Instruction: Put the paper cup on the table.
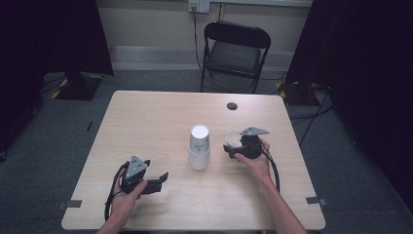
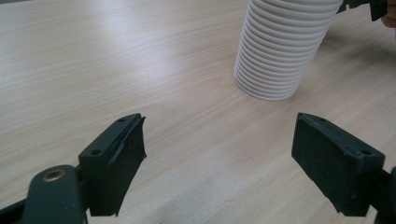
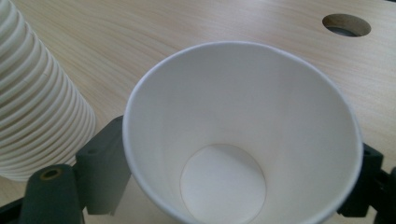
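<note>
A plain white paper cup (image 3: 243, 140) stands upright toward the tabletop's (image 1: 156, 122) right edge, between the spread right claw (image 1: 233, 149).

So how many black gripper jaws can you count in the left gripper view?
2. One jaw rises at the lower left, the other at the lower right of the left gripper, standing wide apart over the bare table, nothing between them.

Black left gripper (image 1: 157, 184) and right gripper (image 1: 229, 148), each topped by a grey three-cornered plate. Blocky black fingers (image 2: 114, 161) with small screw holes, brass rivet behind. Black cables trailing past bare forearms.
</note>
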Motion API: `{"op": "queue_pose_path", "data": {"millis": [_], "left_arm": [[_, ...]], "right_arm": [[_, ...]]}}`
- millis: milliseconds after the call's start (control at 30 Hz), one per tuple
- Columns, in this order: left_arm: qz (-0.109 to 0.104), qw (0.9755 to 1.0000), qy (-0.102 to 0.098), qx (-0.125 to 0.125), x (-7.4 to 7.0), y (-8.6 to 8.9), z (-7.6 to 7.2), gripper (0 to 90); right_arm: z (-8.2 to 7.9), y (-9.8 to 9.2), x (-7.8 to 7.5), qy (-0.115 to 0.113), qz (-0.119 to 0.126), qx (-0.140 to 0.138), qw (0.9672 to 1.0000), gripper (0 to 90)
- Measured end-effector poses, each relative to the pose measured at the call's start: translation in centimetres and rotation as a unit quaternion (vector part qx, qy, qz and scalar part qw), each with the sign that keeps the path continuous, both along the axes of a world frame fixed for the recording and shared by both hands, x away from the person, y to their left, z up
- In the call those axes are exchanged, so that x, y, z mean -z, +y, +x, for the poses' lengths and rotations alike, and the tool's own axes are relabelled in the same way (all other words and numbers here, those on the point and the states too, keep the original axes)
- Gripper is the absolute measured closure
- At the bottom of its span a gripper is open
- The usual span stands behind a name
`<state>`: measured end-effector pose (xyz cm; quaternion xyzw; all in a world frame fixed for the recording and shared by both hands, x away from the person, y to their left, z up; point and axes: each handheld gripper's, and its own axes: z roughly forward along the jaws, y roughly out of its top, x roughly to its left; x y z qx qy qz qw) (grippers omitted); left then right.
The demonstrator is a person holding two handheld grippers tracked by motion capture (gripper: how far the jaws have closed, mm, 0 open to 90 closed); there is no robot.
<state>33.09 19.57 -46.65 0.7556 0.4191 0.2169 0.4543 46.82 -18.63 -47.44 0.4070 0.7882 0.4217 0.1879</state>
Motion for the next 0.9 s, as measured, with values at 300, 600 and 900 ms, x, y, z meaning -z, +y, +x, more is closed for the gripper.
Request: {"op": "queue_pose_path", "data": {"millis": [300, 600, 900], "left_arm": [[0.001, 1.0000, 0.002, 0.003, 0.1, -0.2, 0.0, 17.1], [0.000, 1.0000, 0.004, 0.005, 0.1, -0.3, -0.1, 17.0], [0.006, 0.9999, 0.003, 0.010, 0.1, -0.5, -0.2, 17.0]], "right_arm": [[0.0, -0.7, 0.0, 0.018, 0.010, 0.014, 0.9997, 14.2], [-0.8, -0.8, -0.4, 0.024, 0.010, 0.016, 0.9995, 14.0], [-1.8, -0.9, -0.4, 0.023, 0.001, 0.020, 0.9995, 14.2]]}}
